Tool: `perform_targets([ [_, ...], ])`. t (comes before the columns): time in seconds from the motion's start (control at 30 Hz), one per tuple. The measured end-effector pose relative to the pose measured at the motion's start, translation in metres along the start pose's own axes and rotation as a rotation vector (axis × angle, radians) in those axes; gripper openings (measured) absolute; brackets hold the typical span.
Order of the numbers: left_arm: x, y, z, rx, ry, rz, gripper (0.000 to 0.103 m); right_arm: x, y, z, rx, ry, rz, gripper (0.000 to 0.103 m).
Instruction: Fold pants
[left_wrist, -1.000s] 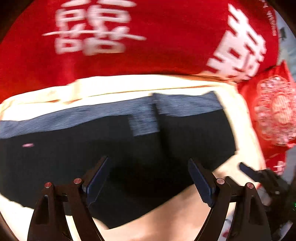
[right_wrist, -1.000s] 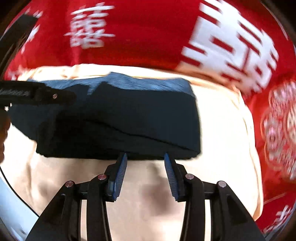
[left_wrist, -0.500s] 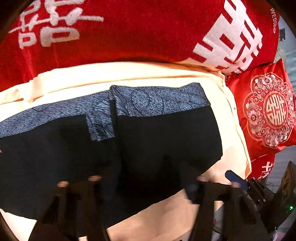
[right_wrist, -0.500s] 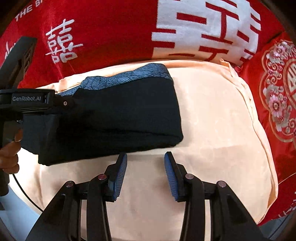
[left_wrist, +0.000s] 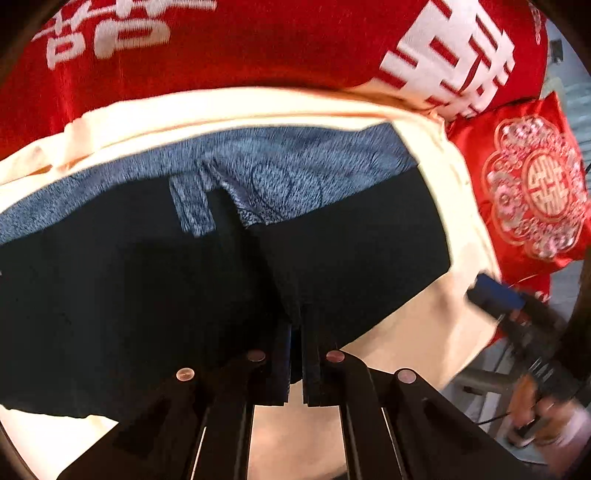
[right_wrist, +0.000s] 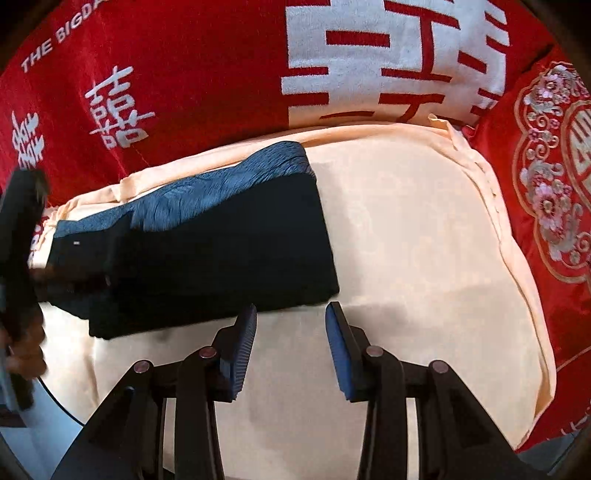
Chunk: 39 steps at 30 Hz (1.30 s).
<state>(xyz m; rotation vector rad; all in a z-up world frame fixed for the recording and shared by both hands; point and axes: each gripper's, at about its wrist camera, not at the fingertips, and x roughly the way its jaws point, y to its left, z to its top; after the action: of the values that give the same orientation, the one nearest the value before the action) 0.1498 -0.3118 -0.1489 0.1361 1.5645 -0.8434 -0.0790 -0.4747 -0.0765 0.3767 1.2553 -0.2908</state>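
The black pants (left_wrist: 147, 288) with a blue-grey patterned waistband (left_wrist: 295, 166) lie partly folded on a cream sheet (left_wrist: 424, 332). My left gripper (left_wrist: 295, 332) is shut on a pinch of the black fabric at the near edge of the folded part. In the right wrist view the pants (right_wrist: 221, 251) lie to the left, and my right gripper (right_wrist: 291, 332) is open and empty above the cream sheet (right_wrist: 406, 258), just in front of the pants' near right corner. The left gripper's body (right_wrist: 18, 258) shows at the left edge.
A red blanket with white characters (right_wrist: 221, 74) lies behind the sheet. A red embroidered cushion (right_wrist: 554, 166) sits at the right, also in the left wrist view (left_wrist: 535, 184). The sheet's right edge drops off near the cushion.
My left gripper has closed from wide open onto the black fabric at the near edge. My right gripper has drawn back to the right, away from the pants, still open.
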Motion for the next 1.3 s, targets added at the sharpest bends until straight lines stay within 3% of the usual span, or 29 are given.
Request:
perform_targets([
  [0.23,0.006,0.004,-0.004,-0.007,-0.021,-0.003,0.004,0.036,-0.014,0.065,0.035,-0.049,0.113,0.042],
  [0.37,0.005,0.004,-0.005,0.001,-0.028,0.010,0.004,0.081,0.001,0.095,0.027,-0.002,0.154,0.042],
  [0.47,0.003,0.007,-0.004,-0.025,-0.045,0.013,0.004,0.114,0.017,0.093,-0.016,0.053,0.074,0.047],
  [0.57,-0.004,0.010,-0.006,-0.071,-0.079,0.014,0.004,0.107,0.034,0.088,-0.069,0.019,0.015,0.049],
  [0.67,-0.012,0.007,-0.010,-0.066,-0.107,0.031,0.005,0.095,0.043,0.081,-0.107,0.020,0.010,0.050],
  [0.73,-0.016,0.007,-0.013,-0.070,-0.111,0.059,0.028,0.082,0.051,0.072,-0.128,0.003,0.007,0.050],
  [0.77,-0.021,0.008,-0.016,-0.078,-0.125,0.093,0.061,0.071,0.058,0.064,-0.145,-0.017,0.011,0.050],
  [0.8,-0.028,0.011,-0.019,-0.094,-0.156,0.111,0.076,0.063,0.063,0.057,-0.160,-0.032,0.018,0.050],
  [0.9,-0.039,0.026,-0.028,-0.129,-0.168,0.111,0.076,0.042,0.090,0.030,-0.262,-0.077,0.041,0.050],
  [1.03,-0.045,0.048,-0.042,-0.191,-0.161,0.198,0.076,0.030,0.133,-0.002,-0.425,-0.103,0.071,0.050],
  [1.3,-0.057,0.102,-0.075,-0.313,-0.145,0.270,0.076,0.046,0.179,-0.032,-0.699,-0.088,0.051,0.053],
])
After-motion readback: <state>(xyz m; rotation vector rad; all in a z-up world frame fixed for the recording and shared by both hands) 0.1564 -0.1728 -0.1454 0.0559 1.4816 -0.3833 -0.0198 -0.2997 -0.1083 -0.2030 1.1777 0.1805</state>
